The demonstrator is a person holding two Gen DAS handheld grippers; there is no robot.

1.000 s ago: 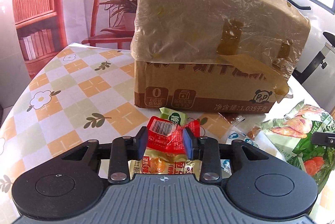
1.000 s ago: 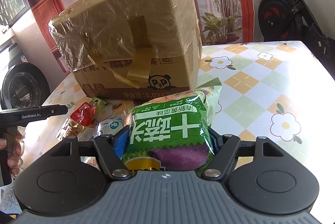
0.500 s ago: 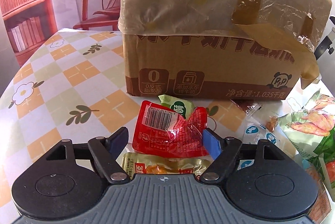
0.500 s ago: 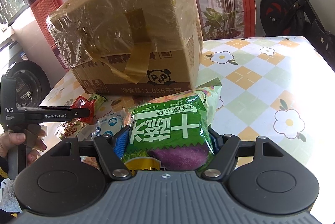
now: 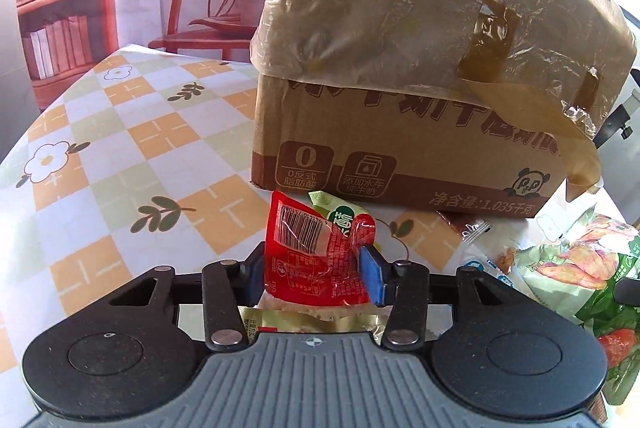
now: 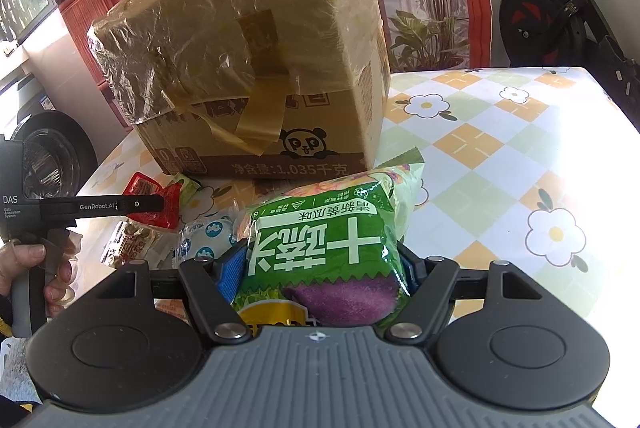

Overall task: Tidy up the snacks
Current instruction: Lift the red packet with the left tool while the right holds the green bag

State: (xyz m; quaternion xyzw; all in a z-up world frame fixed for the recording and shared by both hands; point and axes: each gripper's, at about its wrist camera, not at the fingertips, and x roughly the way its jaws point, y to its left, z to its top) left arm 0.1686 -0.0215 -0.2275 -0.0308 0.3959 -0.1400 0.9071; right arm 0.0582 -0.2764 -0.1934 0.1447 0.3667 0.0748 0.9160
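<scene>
Since the earlier frame the left gripper (image 5: 316, 278) has just closed its jaws again on the red packet (image 5: 316, 260); right gripper (image 6: 320, 268) clamps the green bag (image 6: 328, 252). The slippery wrapper might slide out, being pinched only at its lower part, centre frame.

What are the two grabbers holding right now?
Left gripper: just closed on the red packet.
Right gripper: holding the green snack bag.
</scene>
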